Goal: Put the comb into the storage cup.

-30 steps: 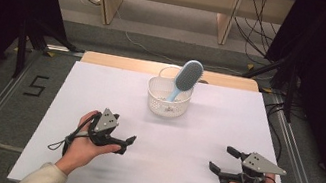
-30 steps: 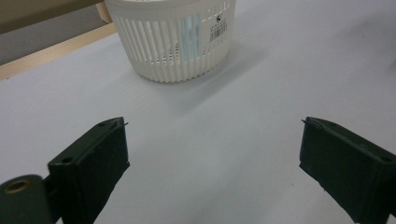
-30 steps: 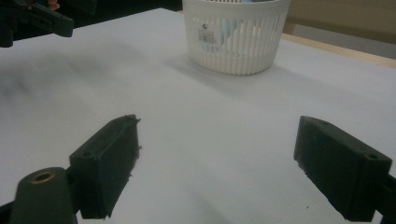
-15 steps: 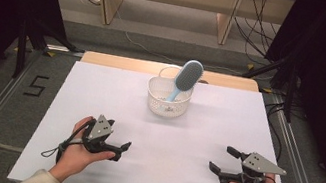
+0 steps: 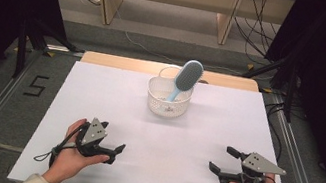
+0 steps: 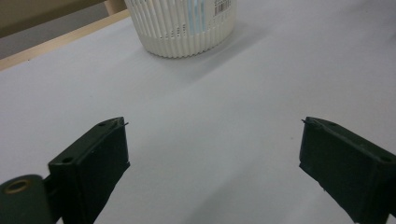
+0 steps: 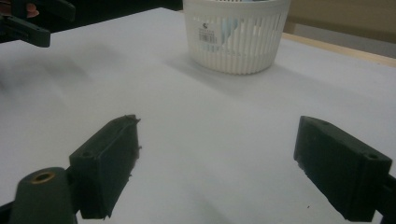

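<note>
Hairbrush [image 5: 185, 78] upright in white basket [image 5: 167, 103], far-centre of table [image 5: 100, 90], head leaning over rim. Left gripper [image 5: 116, 150] and right gripper [image 5: 218, 163] near front edge, well apart from basket, jaws spread wide, holding nothing. Best approach: reach from above, clamp around brush neck, lift straight up, steady basket with other gripper.

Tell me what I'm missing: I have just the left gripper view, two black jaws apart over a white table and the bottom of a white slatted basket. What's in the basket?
Observer: A hairbrush, light blue with a grey bristle pad, stands in the basket handle down; its head leans out above the rim.
Operator: Where is the other gripper?
Observer: The right gripper is low over the table's near right part, jaws apart with nothing between them.
Operator: Anything else on the table?
Observer: Apart from the basket, the white table looks bare, and the left gripper sits near its front edge.
</note>
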Available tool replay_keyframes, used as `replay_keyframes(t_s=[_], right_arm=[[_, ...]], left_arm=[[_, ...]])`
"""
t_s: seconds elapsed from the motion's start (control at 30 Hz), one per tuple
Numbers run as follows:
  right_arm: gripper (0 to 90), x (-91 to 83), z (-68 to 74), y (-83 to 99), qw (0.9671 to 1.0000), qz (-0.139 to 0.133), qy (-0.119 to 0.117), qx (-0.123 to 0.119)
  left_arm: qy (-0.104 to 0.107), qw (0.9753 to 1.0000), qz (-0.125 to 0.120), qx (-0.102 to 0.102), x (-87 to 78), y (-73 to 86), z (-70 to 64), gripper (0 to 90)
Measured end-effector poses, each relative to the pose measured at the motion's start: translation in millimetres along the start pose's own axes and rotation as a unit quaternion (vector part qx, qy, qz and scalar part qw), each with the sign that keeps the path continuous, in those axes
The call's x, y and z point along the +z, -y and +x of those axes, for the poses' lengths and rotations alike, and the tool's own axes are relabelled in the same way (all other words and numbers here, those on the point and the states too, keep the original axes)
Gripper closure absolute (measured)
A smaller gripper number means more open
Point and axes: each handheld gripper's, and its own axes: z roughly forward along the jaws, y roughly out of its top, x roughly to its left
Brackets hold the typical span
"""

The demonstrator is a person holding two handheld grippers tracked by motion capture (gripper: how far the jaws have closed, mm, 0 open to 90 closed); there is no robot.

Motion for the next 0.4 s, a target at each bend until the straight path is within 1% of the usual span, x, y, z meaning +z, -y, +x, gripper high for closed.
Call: replay_keyframes(t_s=[0.1, 0.4], right_arm=[[15.1, 0.0, -0.2, 0.0, 1.0, 0.0, 0.001, -0.001], [15.1, 0.0, -0.3, -0.1, 1.0, 0.0, 0.001, -0.001]], left_arm=[[-0.004, 1.0, 0.003, 0.006, 0.3, -0.1, -0.9, 7.7], [0.005, 0.9999, 0.008, 0.005, 2.8, 0.5, -3.7, 7.7]])
